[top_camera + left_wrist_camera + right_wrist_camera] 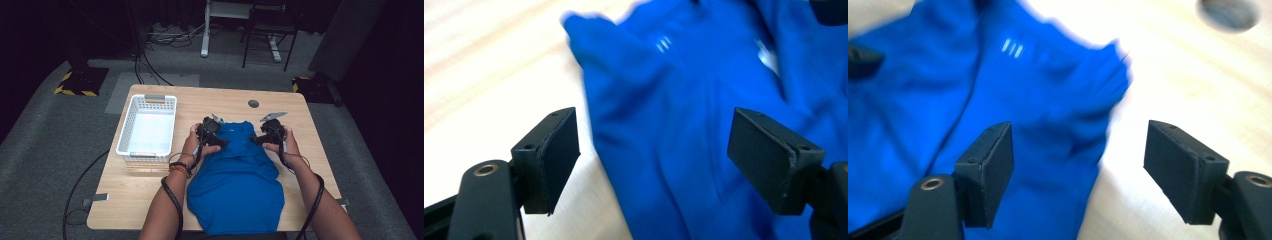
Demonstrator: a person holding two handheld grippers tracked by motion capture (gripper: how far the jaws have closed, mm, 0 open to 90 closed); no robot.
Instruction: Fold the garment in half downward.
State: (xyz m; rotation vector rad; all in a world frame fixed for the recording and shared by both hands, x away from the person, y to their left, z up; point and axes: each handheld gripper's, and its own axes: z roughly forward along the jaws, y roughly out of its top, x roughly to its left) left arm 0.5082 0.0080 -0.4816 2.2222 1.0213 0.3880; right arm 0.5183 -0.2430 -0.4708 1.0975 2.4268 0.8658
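A bright blue shirt lies spread on the wooden table, reaching from its middle to the front edge. My left gripper hovers over the shirt's far left corner, and my right gripper over its far right corner. In the left gripper view the left gripper is open, its jaws wide apart above the blue shirt and its left edge. The right gripper is open too, straddling the right edge of the shirt. Nothing is held by either.
A white slatted basket stands on the table's left side, beside my left hand. A small round grey hole lies in the tabletop beyond the shirt, seen also as the grey hole. Chairs and cables sit on the floor behind.
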